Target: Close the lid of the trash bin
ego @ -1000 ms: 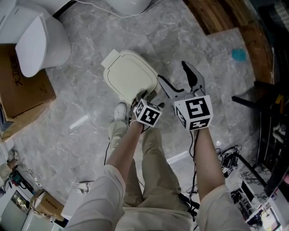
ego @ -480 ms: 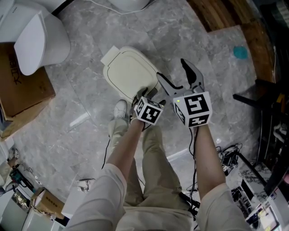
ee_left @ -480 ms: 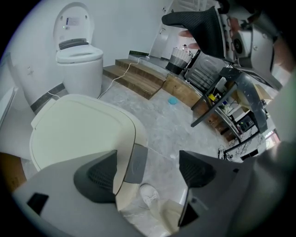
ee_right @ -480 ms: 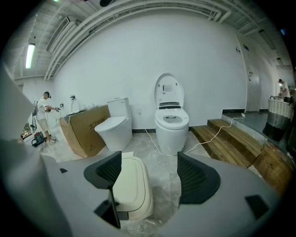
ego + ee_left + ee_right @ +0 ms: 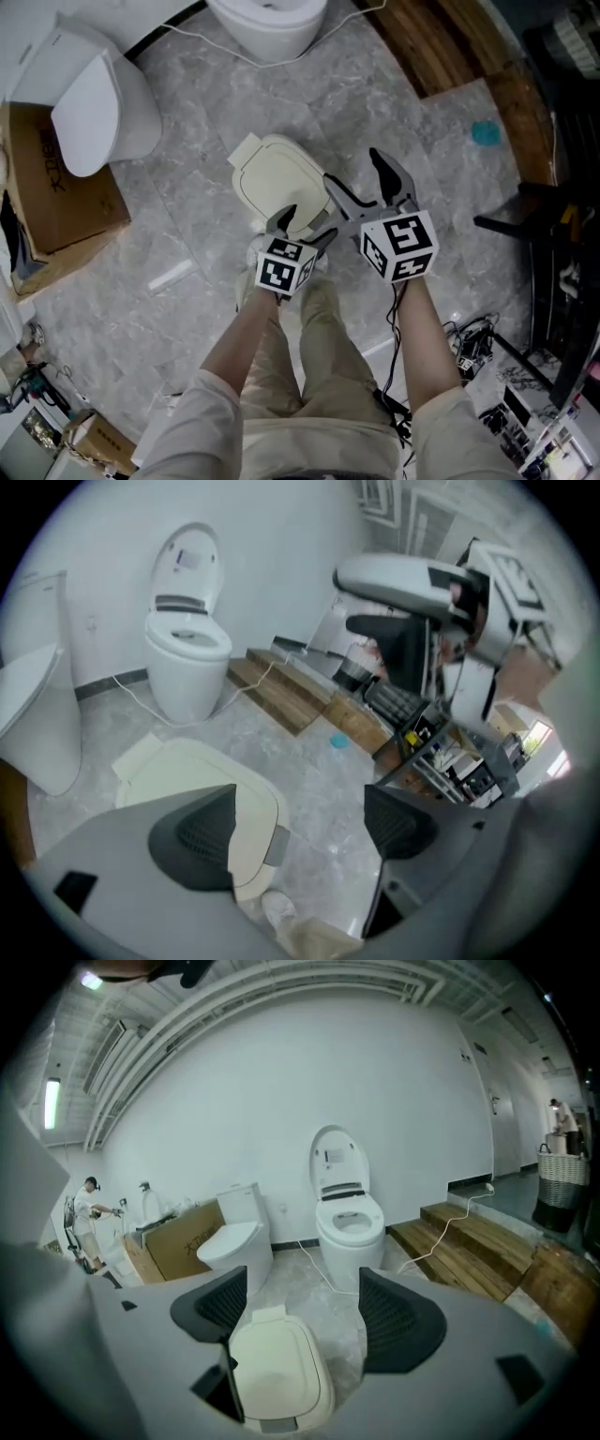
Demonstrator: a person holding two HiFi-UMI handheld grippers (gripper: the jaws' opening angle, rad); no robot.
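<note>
The cream trash bin [image 5: 277, 176] is sitting on the grey marble floor [image 5: 394, 94] just ahead of the person's shoe [image 5: 255, 251], with its lid [image 5: 272, 1368] lying flat and shut, and 2 white toilets [image 5: 267, 23] are standing beyond it. The left gripper [image 5: 305, 225] is hovering above the bin's near edge, its 2 jaws standing apart and gripping nothing. The right gripper [image 5: 358, 171] is hanging just beside the bin's right edge, its jaws likewise spread wide and empty, and in the right gripper view the closed bin is showing below the gap between them.
</note>
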